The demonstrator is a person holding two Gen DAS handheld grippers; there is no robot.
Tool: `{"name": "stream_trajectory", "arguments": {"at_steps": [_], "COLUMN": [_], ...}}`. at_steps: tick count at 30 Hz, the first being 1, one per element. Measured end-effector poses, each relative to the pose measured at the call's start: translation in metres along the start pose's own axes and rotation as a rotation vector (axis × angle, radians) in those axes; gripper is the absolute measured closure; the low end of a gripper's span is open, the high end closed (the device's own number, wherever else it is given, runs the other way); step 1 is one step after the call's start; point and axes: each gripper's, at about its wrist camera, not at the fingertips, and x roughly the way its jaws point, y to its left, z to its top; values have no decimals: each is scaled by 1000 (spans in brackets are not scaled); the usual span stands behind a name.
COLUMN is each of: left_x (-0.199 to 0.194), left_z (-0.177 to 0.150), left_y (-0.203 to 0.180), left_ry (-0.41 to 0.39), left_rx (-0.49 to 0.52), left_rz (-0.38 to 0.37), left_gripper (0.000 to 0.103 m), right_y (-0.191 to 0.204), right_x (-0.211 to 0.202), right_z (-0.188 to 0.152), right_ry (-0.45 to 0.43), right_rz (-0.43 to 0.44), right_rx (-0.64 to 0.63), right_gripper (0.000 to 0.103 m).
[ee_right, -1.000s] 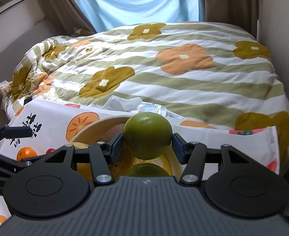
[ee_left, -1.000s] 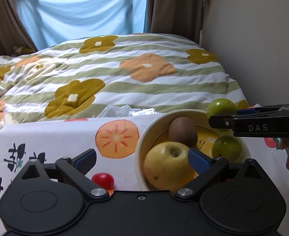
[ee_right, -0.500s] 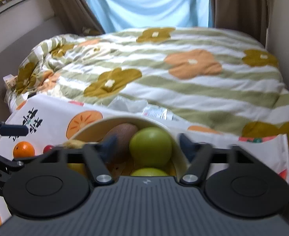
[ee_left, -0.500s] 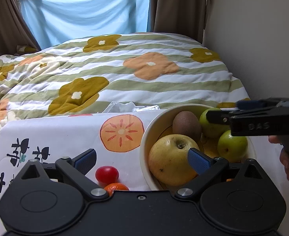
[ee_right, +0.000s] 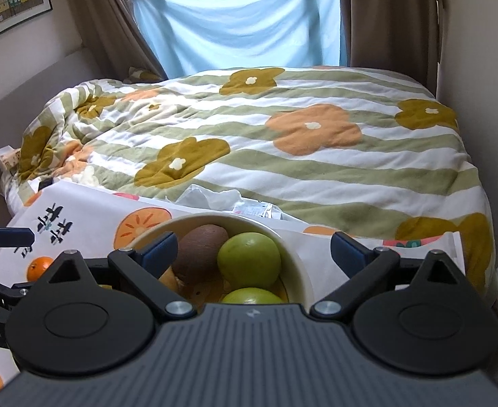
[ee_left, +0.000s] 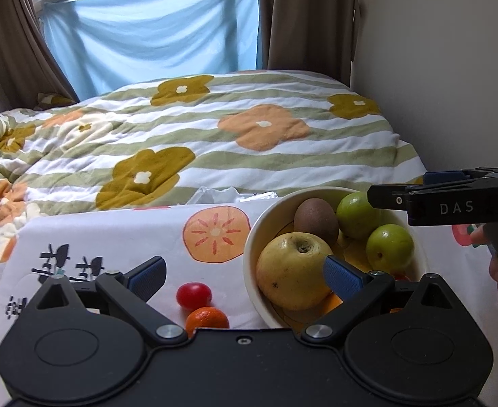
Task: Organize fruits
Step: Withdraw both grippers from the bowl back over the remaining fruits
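Note:
A cream bowl (ee_left: 254, 237) on a fruit-print cloth holds a yellow apple (ee_left: 291, 269), a brown kiwi (ee_left: 315, 217) and two green fruits (ee_left: 389, 247), (ee_left: 354, 210). The bowl (ee_right: 303, 264) shows in the right wrist view with the kiwi (ee_right: 199, 251) and the green fruits (ee_right: 249, 259). A red cherry tomato (ee_left: 193, 294) and a small orange (ee_left: 207, 318) lie on the cloth left of the bowl. My left gripper (ee_left: 245, 271) is open and empty above them. My right gripper (ee_right: 254, 249) is open and empty above the bowl; it enters the left wrist view from the right (ee_left: 445, 200).
The cloth (ee_left: 113, 234) covers a table set against a bed with a flowered striped quilt (ee_left: 215, 142). Crumpled plastic wrappers (ee_right: 221, 200) lie at the table's far edge. A wall (ee_left: 435, 68) stands close on the right. Another orange (ee_right: 40, 266) lies at the left.
My right gripper opened and let the green fruit drop into the bowl, then lifted and drew back. My left gripper drew back, bringing the tomato and orange into view.

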Motion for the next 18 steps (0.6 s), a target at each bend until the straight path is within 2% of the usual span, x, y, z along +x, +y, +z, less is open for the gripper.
{"name": "stream_trajectory", "arguments": {"at_steps": [8, 12, 18], "left_x": [-40, -65, -103], "left_z": [-6, -14, -33], "left_y": [17, 31, 64], "left_ry": [-9, -42, -92], "left_rx": [-4, -14, -61], "left_rz": [31, 34, 37], "left_gripper": [2, 2, 2], "right_y": [23, 41, 79], "right_x": [-41, -61, -91], "right_z": [4, 4, 0], "right_ry": [-28, -48, -74], "right_rz": [14, 6, -13], "right_rx": [44, 75, 50], "right_gripper": [0, 0, 0]}}
